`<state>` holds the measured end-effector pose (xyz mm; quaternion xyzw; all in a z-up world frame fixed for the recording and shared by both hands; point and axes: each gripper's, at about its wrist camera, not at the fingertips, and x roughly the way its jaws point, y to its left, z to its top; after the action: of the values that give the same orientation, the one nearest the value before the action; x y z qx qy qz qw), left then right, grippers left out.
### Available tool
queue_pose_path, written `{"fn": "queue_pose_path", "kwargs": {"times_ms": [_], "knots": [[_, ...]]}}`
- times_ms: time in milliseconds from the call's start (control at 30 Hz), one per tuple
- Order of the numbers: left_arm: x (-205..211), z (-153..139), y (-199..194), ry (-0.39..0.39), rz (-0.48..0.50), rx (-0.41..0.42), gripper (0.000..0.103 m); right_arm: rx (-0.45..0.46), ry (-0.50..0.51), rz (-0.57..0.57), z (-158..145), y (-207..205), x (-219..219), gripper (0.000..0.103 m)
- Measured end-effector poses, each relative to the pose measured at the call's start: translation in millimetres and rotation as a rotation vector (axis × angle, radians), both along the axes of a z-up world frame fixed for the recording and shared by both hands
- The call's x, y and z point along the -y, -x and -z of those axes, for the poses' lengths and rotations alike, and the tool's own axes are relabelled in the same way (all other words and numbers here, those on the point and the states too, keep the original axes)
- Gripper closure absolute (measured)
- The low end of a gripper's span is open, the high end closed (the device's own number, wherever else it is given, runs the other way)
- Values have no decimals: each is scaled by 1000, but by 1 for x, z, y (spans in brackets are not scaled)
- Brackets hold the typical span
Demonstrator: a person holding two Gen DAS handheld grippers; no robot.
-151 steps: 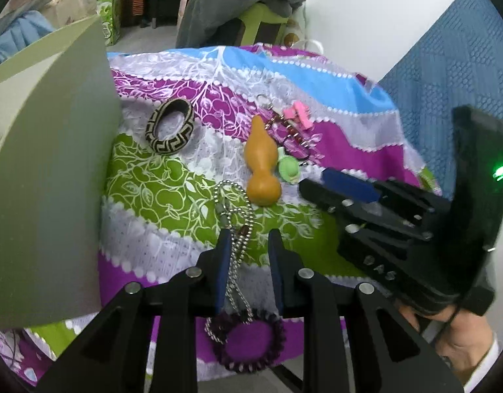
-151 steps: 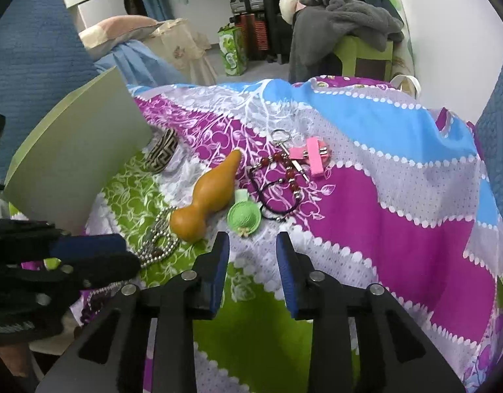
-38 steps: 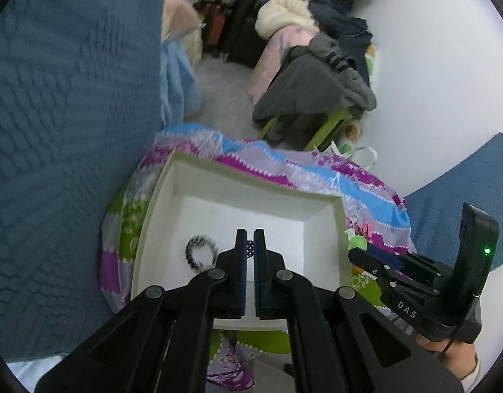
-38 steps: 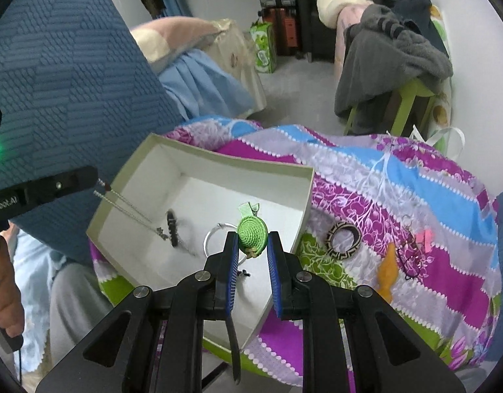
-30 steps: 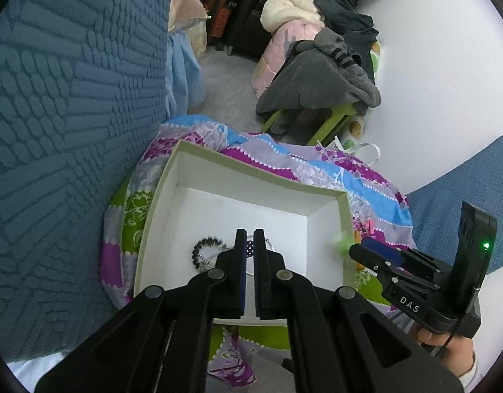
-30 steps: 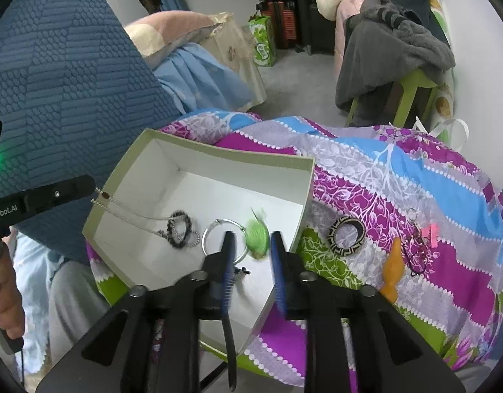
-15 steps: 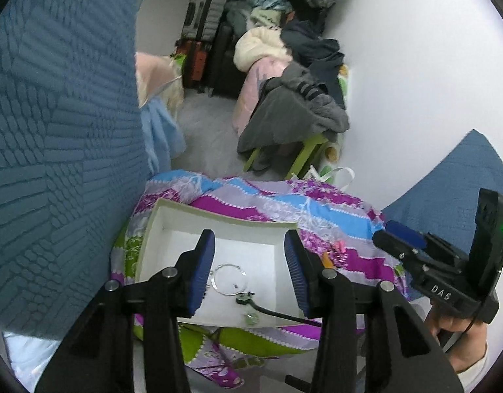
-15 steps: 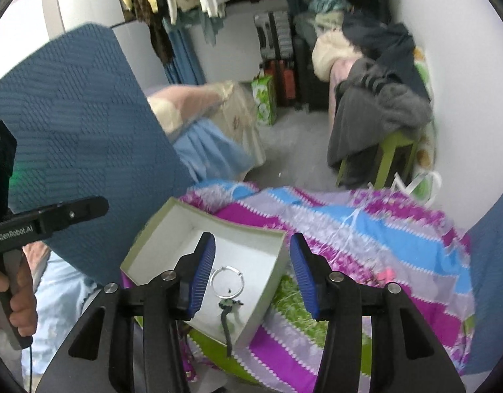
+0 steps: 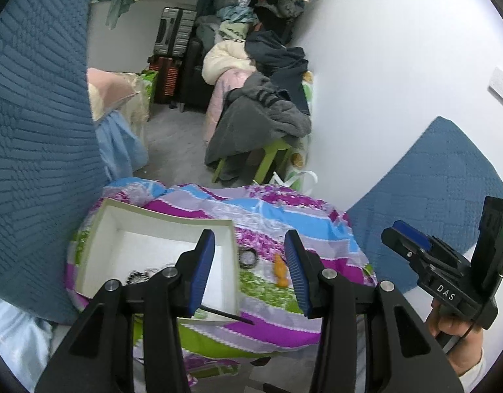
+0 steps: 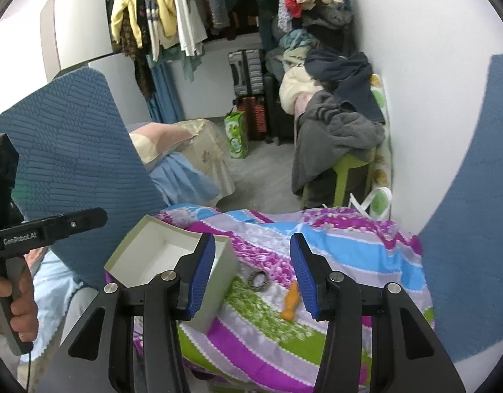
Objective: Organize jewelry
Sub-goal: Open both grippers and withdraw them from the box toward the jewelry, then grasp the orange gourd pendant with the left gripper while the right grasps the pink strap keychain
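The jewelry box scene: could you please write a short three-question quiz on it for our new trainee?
1. True or false: the left tongs are shut on a necklace.
2. Which lies on the patterned cloth outside the white box: A) a watch, B) an orange gourd charm, C) a comb?
3. Fill in: between the box and the gourd charm lies a patterned ____.

Key: 1 false, both the left and right tongs stand open and empty. 2 B. 3 bangle.
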<state>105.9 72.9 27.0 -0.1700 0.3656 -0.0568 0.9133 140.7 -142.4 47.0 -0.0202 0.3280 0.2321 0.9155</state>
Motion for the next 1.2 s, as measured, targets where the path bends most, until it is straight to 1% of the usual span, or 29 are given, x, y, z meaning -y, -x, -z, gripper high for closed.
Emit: {"fn": "queue_pose_path", "kwargs": {"times_ms": [200,333,433,600,733,967,1200], "knots": [[37,11,6,6,38,8,58,8,1,37,14,16,34,57],[59,25,10,7,58,1,58,2,0,53,29,26,50,58],[71,36,12,2,68,-9,58,-8,-1,64,43,32,61,58],[92,59,14,19,90,-24,58,-24,-13,83,74,34,78,58],[108,80,6,31,114,-56,58,-34,-12,84,102,24,86,59],[134,118,-15,41,136,-84,58,-63,-8,73,151,-8,91,66],[148,157,-43,23,135,-144,58,-110,-39,44,179,-43,94,67]]}}
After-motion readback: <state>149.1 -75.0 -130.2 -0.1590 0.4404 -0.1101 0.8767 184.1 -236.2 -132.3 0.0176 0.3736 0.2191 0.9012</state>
